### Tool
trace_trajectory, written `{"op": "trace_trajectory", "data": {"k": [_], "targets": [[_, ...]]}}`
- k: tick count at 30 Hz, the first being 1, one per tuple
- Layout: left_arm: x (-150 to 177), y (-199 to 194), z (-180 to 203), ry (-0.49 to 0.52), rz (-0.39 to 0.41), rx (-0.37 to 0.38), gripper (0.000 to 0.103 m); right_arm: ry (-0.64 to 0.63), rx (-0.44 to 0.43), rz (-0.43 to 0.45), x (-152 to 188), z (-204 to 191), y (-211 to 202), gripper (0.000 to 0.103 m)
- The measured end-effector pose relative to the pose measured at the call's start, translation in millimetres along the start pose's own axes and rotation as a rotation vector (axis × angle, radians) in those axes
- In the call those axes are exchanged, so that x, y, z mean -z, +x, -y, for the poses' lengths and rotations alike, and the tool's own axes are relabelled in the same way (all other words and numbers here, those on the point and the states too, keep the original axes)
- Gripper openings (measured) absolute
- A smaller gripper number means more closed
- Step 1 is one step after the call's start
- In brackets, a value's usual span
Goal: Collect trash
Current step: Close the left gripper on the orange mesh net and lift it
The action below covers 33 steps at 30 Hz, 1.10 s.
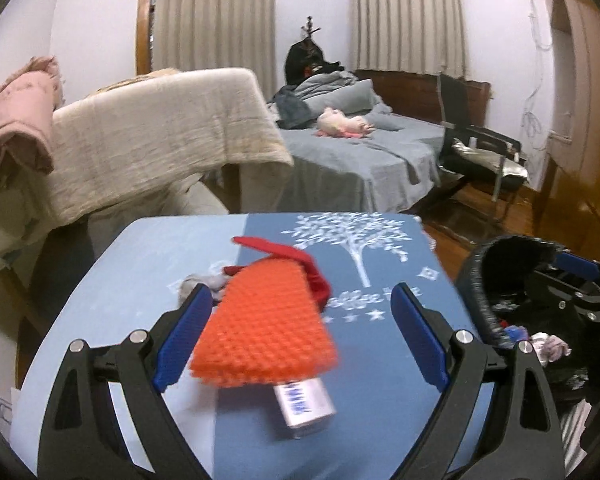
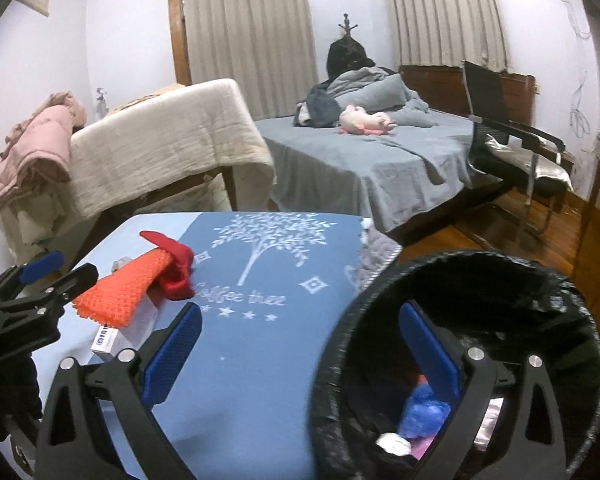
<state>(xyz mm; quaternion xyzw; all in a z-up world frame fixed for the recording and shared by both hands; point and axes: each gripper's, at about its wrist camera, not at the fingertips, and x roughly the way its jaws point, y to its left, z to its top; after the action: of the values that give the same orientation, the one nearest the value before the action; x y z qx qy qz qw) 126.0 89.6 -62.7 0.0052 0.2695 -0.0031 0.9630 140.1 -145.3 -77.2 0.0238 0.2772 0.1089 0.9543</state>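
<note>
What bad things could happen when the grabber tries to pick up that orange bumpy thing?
1. The orange bumpy mat lies on top of a small white box and against a red cloth, so the left gripper, jaws open around it, may drag those along or knock them off the table.
2. The trash bin stands beside the table edge, with the right gripper straddling its rim. A bump could tip it and spill the trash inside.
</note>
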Motion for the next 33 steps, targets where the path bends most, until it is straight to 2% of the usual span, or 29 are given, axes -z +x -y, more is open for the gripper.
{"op": "trace_trajectory", "data": {"k": [9,20,24,29,33], "targets": [[12.4,32.9,-28.5,-0.046,-0.081,-0.008,0.088,-0.025,-0.013,-0.04,1.4,-23.3,27.0,0.097],[21.5,57.9,-33.6,-0.056,-0.151,0.03,0.087,-0.039,-0.018,-0.087,8.4,-31.7,45.8,0.097],[24.5,61.9,-35.8,-0.072,-0.172,0.058,0.076,-0.041,-0.019,-0.1,11.2,-32.8,49.3,0.097],[27.6,64.7,-34.5,-0.083,-0.19,0.108,0.057,-0.039,-0.018,-0.11,13.2,-32.5,52.0,0.097],[28.1,63.0,-34.0,-0.091,-0.184,0.119,0.054,-0.04,-0.018,-0.11,13.4,-33.0,52.2,0.097]]}}
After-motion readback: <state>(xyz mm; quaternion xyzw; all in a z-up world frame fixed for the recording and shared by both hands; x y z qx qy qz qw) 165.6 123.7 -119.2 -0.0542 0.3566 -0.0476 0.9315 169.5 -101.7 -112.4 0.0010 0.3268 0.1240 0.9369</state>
